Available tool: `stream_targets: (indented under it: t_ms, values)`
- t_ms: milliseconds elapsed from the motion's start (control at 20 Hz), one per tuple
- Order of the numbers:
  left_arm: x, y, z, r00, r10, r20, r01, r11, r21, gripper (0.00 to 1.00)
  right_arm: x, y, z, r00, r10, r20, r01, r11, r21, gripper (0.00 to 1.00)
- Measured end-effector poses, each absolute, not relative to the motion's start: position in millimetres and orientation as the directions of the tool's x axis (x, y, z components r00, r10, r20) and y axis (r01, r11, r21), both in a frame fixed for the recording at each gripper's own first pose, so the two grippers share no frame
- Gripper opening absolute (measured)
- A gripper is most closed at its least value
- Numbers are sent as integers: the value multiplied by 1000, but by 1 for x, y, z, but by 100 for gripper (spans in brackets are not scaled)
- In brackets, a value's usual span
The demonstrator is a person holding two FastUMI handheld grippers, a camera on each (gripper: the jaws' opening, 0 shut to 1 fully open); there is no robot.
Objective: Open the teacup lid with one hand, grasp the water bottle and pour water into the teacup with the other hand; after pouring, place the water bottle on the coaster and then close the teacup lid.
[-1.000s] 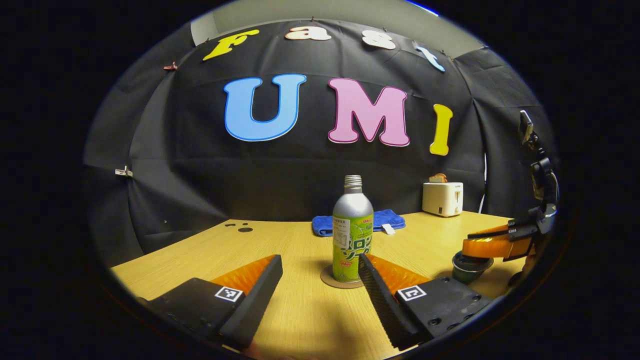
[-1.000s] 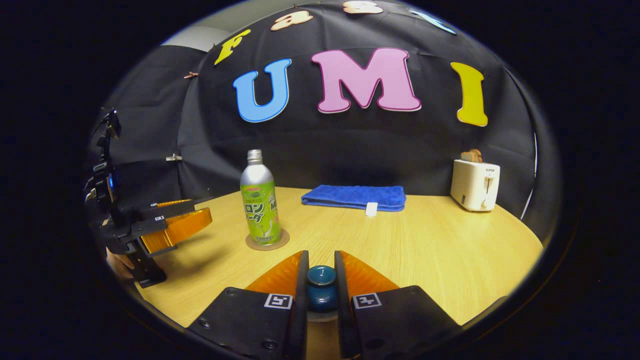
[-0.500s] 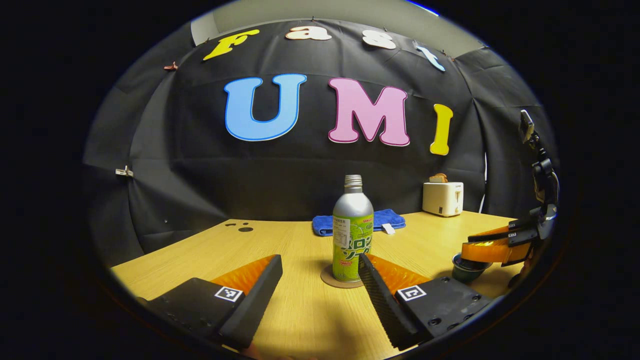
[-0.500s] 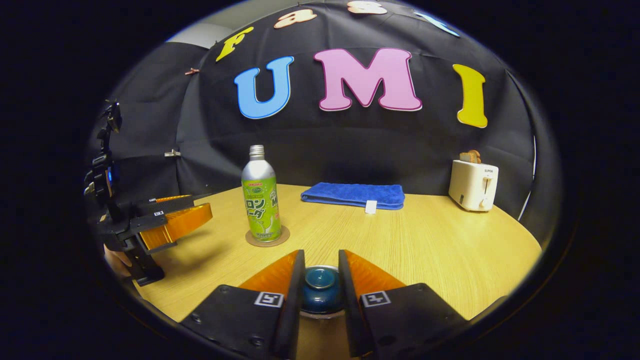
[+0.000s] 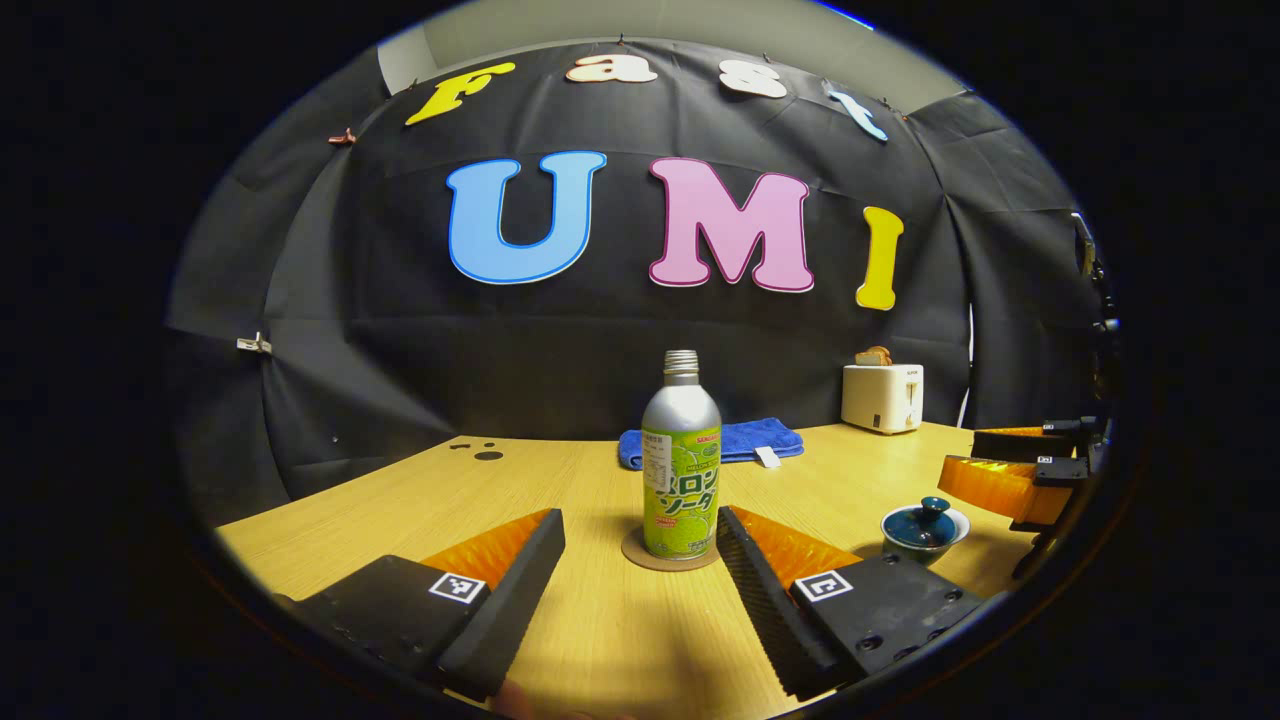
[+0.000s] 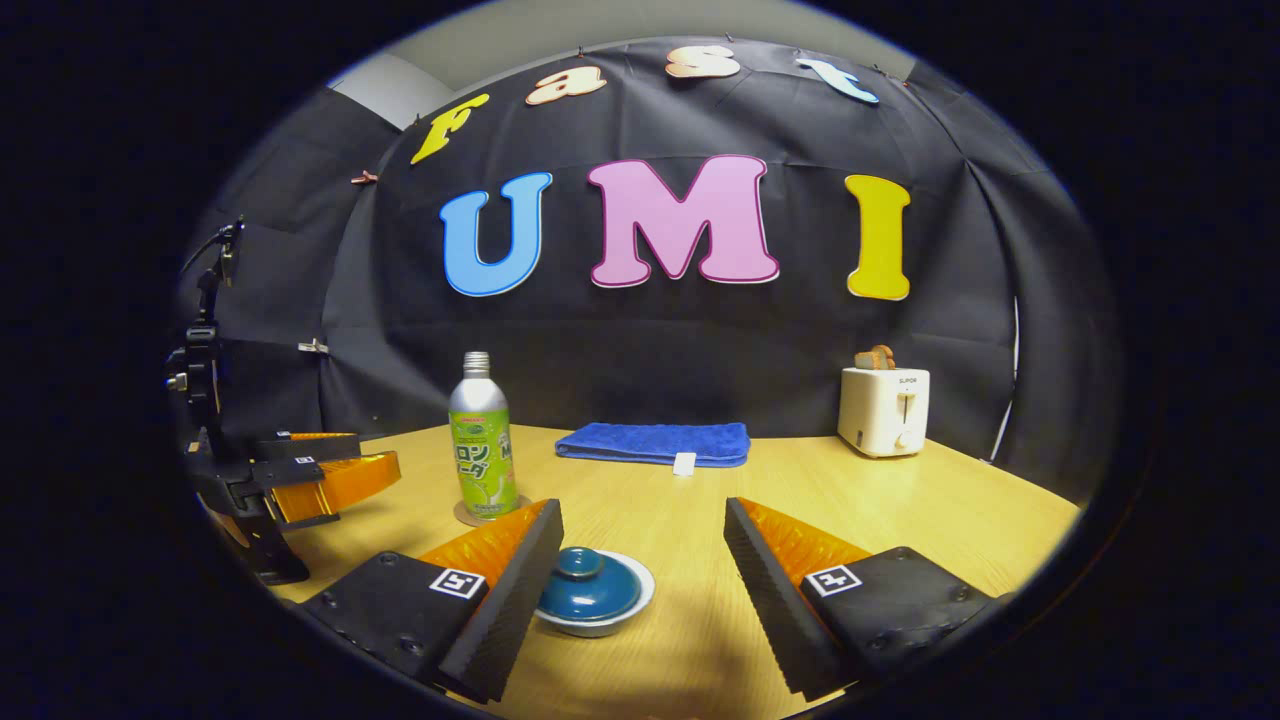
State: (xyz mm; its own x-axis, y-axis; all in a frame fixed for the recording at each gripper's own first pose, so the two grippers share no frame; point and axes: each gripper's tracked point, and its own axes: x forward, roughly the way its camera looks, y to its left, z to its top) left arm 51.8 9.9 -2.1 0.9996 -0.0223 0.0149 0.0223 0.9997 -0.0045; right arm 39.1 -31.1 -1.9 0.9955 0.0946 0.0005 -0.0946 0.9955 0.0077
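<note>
Lidded teacup [image 6: 592, 592], bottle on coaster.
Right gripper [image 6: 640, 590] and left gripper [image 5: 640, 580] both spread wide, holding nothing; green soda bottle [image 5: 681, 460] upright on coaster [image 5: 668, 555].

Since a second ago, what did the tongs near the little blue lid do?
The right tongs let go of the dark blue ceramic lid's knob, opened wide and pulled back; the lid sits on the white teacup. The left tongs stayed open, facing the silver-and-green metal water bottle on its round cork coaster. Blue folded towel and white toaster stayed put.
</note>
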Motion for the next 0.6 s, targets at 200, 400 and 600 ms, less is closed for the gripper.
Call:
stream_targets:
  t_ms: [200, 400, 600]
  values:
    - [50, 5, -2, 1000, 7, 15, -7, 1000, -4, 96, 39, -59, 0, 1000, -16, 2, 16, 1000, -3, 99]
    - [50, 3, -2, 1000, 10, 14, -10, 1000, -5, 96, 37, -62, 0, 1000, -29, 1, 29, 1000, -3, 99]
    - [50, 2, -2, 1000, 4, 15, -4, 1000, -5, 96, 38, -59, 0, 1000, -14, 3, 14, 1000, -2, 99]
